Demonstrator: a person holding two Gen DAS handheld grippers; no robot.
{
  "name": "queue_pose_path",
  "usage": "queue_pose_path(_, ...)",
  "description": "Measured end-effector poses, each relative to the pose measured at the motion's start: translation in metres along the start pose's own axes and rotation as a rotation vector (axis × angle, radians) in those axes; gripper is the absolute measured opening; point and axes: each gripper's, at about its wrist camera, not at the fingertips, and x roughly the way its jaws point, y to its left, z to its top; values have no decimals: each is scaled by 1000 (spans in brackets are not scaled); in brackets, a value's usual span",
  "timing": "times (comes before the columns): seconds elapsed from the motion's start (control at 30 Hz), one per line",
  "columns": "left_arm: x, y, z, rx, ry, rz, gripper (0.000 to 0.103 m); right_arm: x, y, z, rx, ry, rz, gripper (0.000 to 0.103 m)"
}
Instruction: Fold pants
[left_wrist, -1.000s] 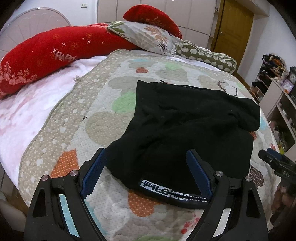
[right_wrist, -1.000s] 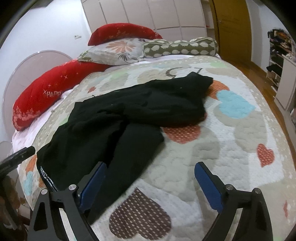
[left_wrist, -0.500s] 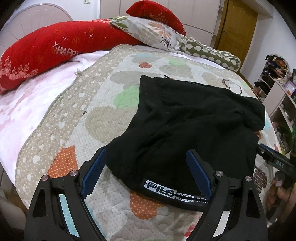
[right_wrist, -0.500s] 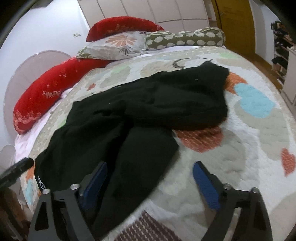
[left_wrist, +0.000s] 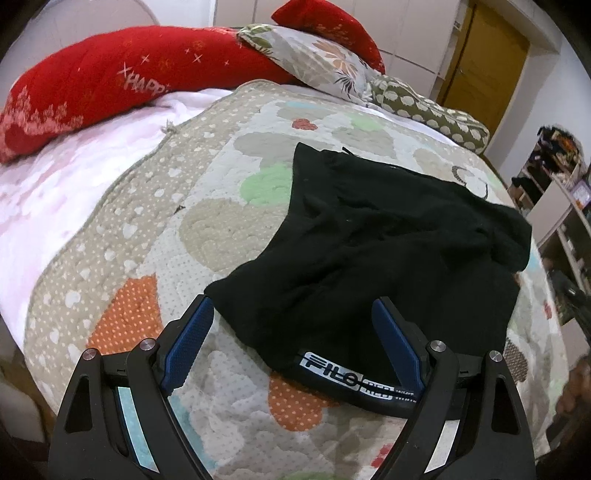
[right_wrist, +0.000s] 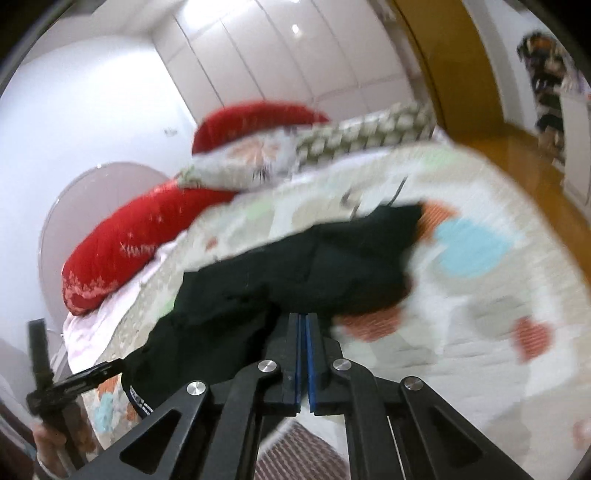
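Black pants (left_wrist: 376, 251) lie crumpled on the heart-patterned quilt (left_wrist: 207, 236), waistband with white lettering (left_wrist: 351, 380) nearest me. My left gripper (left_wrist: 291, 314) is open, its blue pads either side of the waistband end, just above the fabric. In the blurred right wrist view the pants (right_wrist: 295, 266) lie ahead, and my right gripper (right_wrist: 302, 321) is shut with its pads together at the edge of the near pant leg; I cannot tell whether cloth is pinched.
Red bolsters (left_wrist: 110, 85), a floral pillow (left_wrist: 314, 55) and a spotted bolster (left_wrist: 432, 114) lie at the head of the bed. A wooden door (left_wrist: 480, 62) and shelves (left_wrist: 554, 206) stand to the right. The left gripper shows in the right wrist view (right_wrist: 62, 384).
My right gripper has shut and swung fast, tilting upward; its view is now blurred. My left gripper has stayed open over the waistband, easing slightly forward.
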Motion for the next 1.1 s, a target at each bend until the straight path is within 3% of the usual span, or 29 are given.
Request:
queue_pose_path(0.13,2,0,-3,-24,26,-20,88,0,-16,0,22,55,-50,3)
queue_pose_path(0.23,-1,-1,-5,-19,23,-26,88,24,-21,-9,90,121,-2,15)
queue_pose_path(0.27,-1,-2,-6,-12,24,-23,88,30,-21,-13,82,137,8,31)
queue_pose_path(0.3,-2,-2,-6,-5,24,-19,88,40,-17,-15,70,158,3,54)
queue_pose_path(0.37,-2,-1,-6,-5,22,-16,88,57,-11,-18,61,181,14,61)
queue_pose_path(0.53,2,6,-5,-29,31,-11,88,94,-2,-15,72,208,68,58)
queue_pose_path(0.57,3,7,-5,-33,35,-9,88,103,-1,-16,83,216,84,45)
queue_pose_path(0.6,4,7,-5,-37,39,-9,88,110,1,-18,95,224,105,22)
queue_pose_path(0.63,5,8,-5,-40,43,-10,88,117,3,-19,102,230,114,14)
queue_pose_path(0.7,5,8,-5,-39,48,-13,88,115,4,-20,100,217,116,9)
queue_pose_path(0.87,2,13,-4,-51,34,-8,88,45,-9,-12,77,110,119,5)
queue_pose_path(1.1,1,26,-11,-135,63,-78,88,-60,-50,-24,71,25,-93,5)
